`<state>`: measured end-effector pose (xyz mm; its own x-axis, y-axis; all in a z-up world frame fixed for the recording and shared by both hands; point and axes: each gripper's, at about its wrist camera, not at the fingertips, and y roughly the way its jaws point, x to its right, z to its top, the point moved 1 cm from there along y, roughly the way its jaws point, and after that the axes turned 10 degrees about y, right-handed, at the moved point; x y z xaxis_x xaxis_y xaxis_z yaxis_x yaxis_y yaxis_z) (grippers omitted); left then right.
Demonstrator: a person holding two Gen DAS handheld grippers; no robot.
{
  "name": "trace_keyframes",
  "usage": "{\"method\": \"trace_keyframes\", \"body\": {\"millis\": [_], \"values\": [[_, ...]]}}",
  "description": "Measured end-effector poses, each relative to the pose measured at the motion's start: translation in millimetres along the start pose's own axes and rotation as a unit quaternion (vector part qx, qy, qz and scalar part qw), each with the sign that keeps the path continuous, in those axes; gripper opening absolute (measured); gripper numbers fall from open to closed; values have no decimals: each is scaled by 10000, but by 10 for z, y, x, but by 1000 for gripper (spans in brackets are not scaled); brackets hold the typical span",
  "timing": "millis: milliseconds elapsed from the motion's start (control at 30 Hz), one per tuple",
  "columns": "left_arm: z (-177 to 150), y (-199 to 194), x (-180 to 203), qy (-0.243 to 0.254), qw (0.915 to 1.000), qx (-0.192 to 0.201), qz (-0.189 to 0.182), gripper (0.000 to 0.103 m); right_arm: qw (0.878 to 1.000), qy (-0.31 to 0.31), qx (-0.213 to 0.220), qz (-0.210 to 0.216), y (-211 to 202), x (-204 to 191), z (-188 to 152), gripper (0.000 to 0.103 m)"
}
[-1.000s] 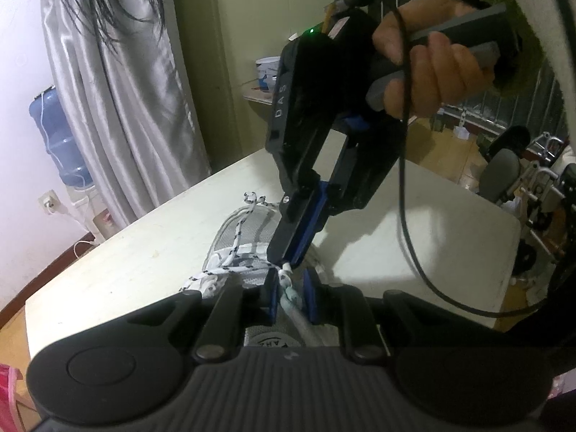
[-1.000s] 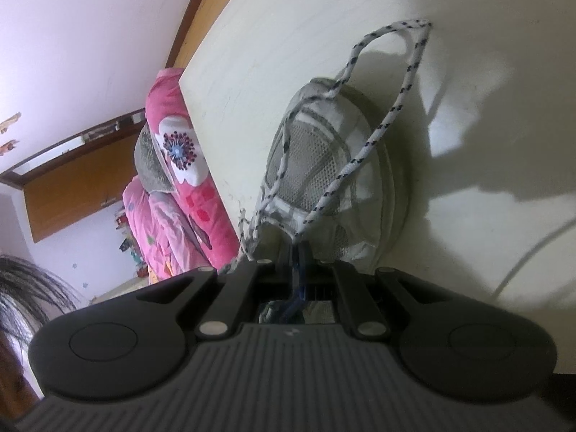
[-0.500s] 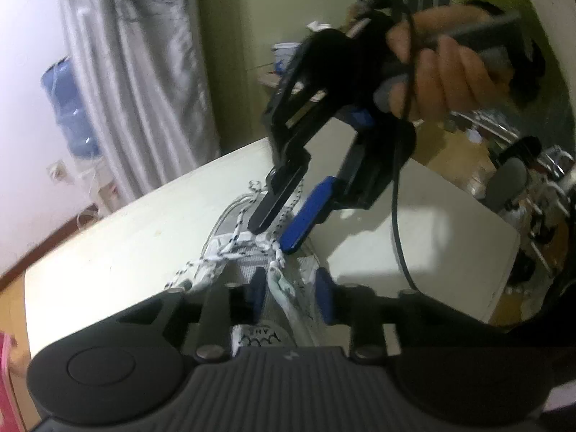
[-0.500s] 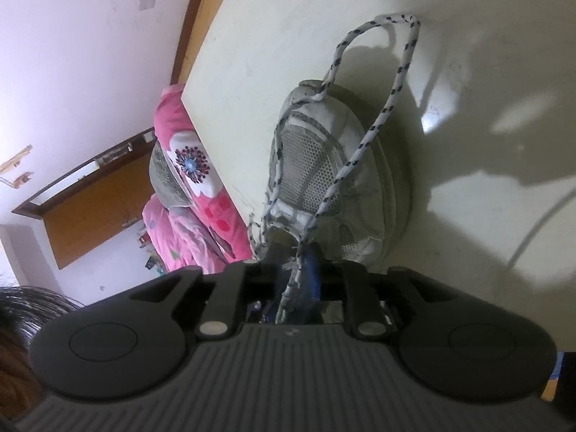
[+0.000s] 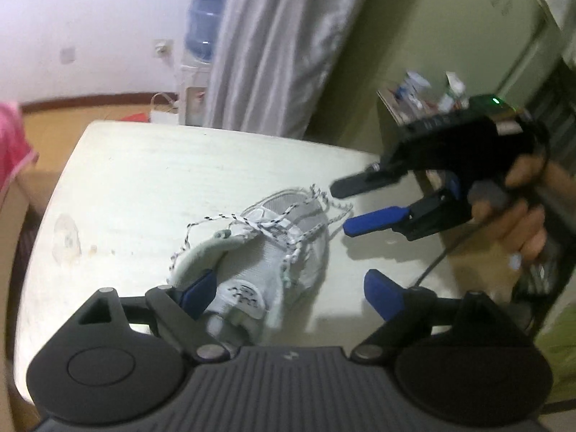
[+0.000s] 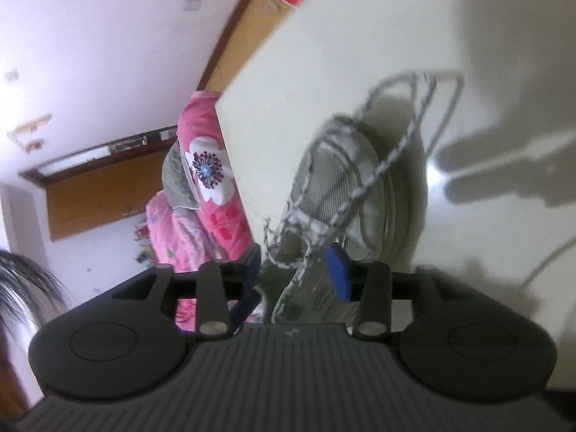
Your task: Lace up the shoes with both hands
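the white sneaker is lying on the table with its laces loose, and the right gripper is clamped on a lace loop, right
Not quite. The left wrist view shows the right gripper with nothing between its fingers, its jaws opening. The white sneaker does lie on the table with its laces loose.

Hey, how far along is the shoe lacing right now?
Done, seemingly: the lace criss-crosses the shoe with loose loops. In hand: nothing; the left gripper and right gripper are opening, clear of the lace. Left: probably snugging those loops; blur hides any knot.
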<state>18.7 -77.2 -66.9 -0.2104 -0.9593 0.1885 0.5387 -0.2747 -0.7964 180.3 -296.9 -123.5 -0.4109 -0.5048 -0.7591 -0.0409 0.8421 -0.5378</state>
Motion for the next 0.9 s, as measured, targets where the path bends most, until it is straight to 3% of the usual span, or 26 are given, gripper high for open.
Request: {"method": "trace_keyframes", "body": {"millis": [100, 167, 300, 400, 500, 533, 600, 633, 767, 900], "values": [[-8, -146, 18, -531, 9984, 195, 15, 99, 9922, -1106, 210, -534, -85, -222, -47, 45], [-32, -215, 8, -1009, 9946, 229, 49, 103, 9744, -2013, 329, -949, -126, -384, -120, 45], [-111, -275, -84, -1595, 9863, 122, 416, 103, 9149, -3728, 692, -1387, -212, -645, -308, 45], [-128, -236, -83, -1361, 9872, 110, 827, 103, 8554, -4880, 1030, -1397, -272, -779, -477, 45], [-170, -285, -31, -1133, 9899, 484, 703, 103, 8116, -5552, 1305, -1265, -289, -847, -612, 45], [-206, -319, -28, -1166, 9894, 717, 493, 103, 8064, -5621, 1394, -1195, -293, -873, -624, 45], [-275, -389, -22, -1228, 9854, 1177, 80, 103, 8035, -5625, 1632, -1063, -321, -925, -636, 45], [-282, -407, -14, -1309, 9832, 1271, 63, 103, 8072, -5537, 1774, -1013, -335, -961, -636, 45], [-307, -353, -13, -1515, 9804, 1256, 58, 102, 8433, -4967, 2011, -419, -398, -1001, -641, 46], [-250, -201, 40, -933, 9910, 922, 260, 92, 8822, -4296, 1928, 0, -395, -899, -639, 52]]}}
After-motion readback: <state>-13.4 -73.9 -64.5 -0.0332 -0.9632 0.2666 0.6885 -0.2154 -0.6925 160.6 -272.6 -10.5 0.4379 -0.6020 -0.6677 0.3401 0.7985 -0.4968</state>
